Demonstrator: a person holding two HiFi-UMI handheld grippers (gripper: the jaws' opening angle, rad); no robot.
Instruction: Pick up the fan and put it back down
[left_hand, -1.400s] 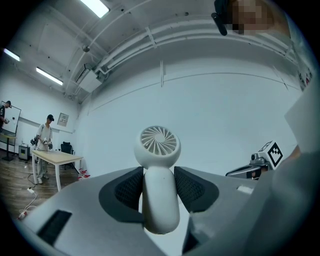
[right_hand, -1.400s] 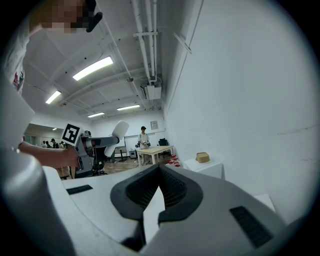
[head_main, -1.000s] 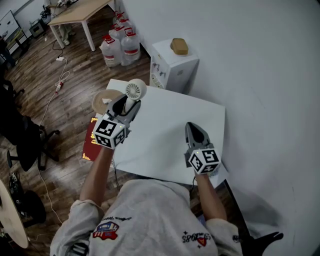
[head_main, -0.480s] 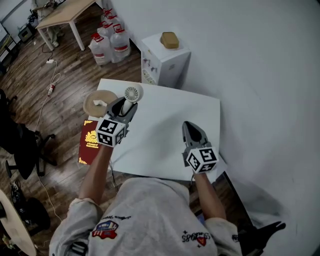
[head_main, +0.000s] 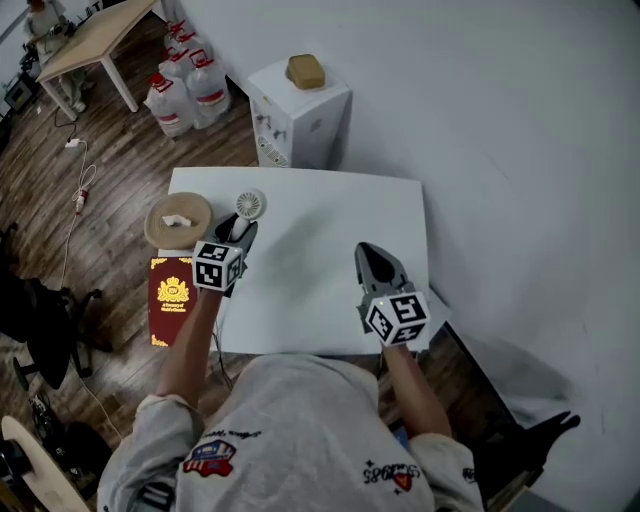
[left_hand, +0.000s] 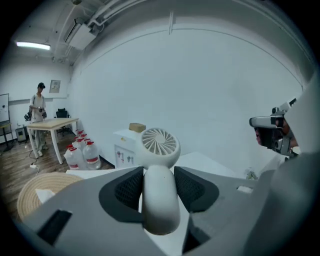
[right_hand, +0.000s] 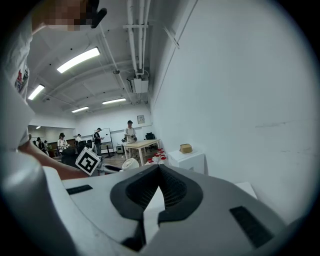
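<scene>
so the left gripper (head_main: 240, 226) is clamped on the little white fan (head_main: 250, 204). in the left gripper view both dark pads press the fan's handle from either side, jaws roughly half apart, and the round grille head sticks up past the tips. the fan sits over the far left corner of the white table (head_main: 330, 205), right beside a round woven tray (head_main: 178, 218). can't tell if it touches the tabletop. the left forearm is stretched out forward, with the gripper tilted a bit downward.

the right gripper (head_main: 367, 251) holds nothing, its jaw tips are together in its own view. it hovers over the near right part of the table, pointing away from the person and well apart from the fan.
</scene>
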